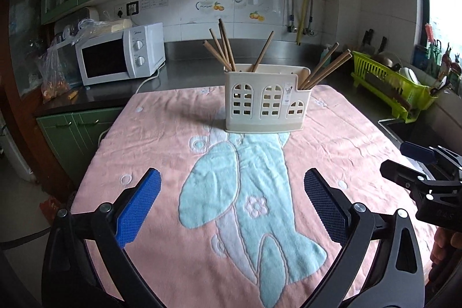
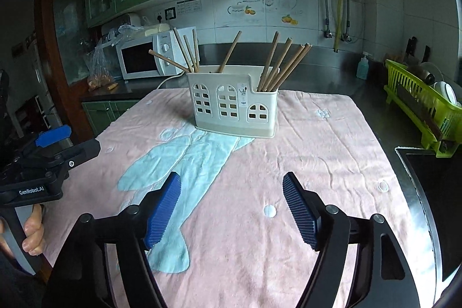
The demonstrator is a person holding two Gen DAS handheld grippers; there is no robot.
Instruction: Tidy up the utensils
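A cream plastic utensil holder (image 1: 267, 101) with window-shaped cut-outs stands upright at the far middle of a pink towel (image 1: 161, 140). Several brown wooden chopsticks (image 1: 225, 44) lean in its taller left part and several more (image 1: 326, 68) in its lower right part. The holder (image 2: 234, 103) and chopsticks (image 2: 277, 62) also show in the right wrist view. My left gripper (image 1: 232, 178) is open and empty, low over the towel's near part. My right gripper (image 2: 232, 182) is open and empty, beside the left one and well short of the holder. Each gripper shows at the edge of the other's view.
The pink towel (image 2: 317, 163) with a light blue figure covers the table. A white microwave (image 1: 121, 54) and a plastic bag (image 1: 55, 71) sit on the counter at back left. A green dish rack (image 1: 389, 82) with dishes stands at right, beside a sink (image 2: 430, 192).
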